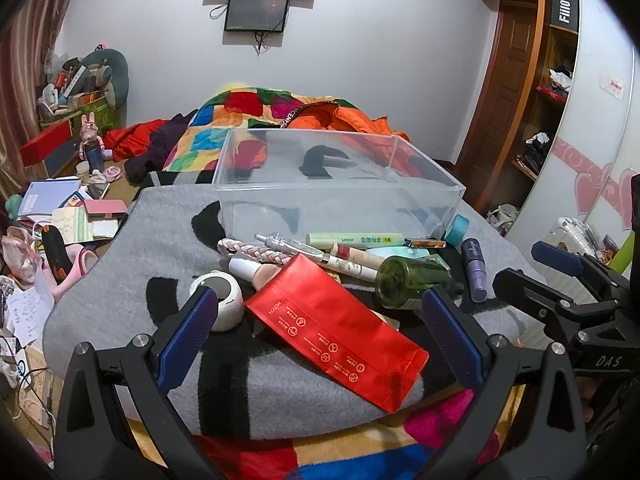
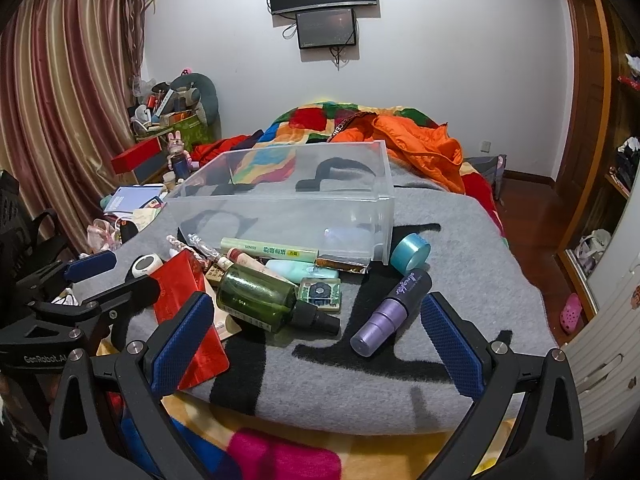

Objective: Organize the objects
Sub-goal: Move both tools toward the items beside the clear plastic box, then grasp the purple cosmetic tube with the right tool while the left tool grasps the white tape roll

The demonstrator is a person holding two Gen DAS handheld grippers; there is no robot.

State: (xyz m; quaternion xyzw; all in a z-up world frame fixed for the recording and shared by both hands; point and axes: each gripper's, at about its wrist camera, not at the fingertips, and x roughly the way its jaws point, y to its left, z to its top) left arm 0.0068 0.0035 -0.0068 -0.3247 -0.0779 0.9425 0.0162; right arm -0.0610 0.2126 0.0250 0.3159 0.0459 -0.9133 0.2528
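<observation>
— Nearest the lens, what is seen?
— Both grippers are held wide apart, nothing gripped: the left gripper (image 1: 320,336) over a red pouch (image 1: 336,332), the right gripper (image 2: 316,340) above a green bottle (image 2: 260,300) and a purple spray tube (image 2: 394,308).
— And the clear bin (image 2: 304,196)?
— It is set mid-blanket (image 2: 440,360), just behind the clutter, toward the far edge.

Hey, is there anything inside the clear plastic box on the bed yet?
No. In the right wrist view the clear plastic box holds nothing, while the green bottle and purple tube lie on the grey blanket outside it.
</observation>
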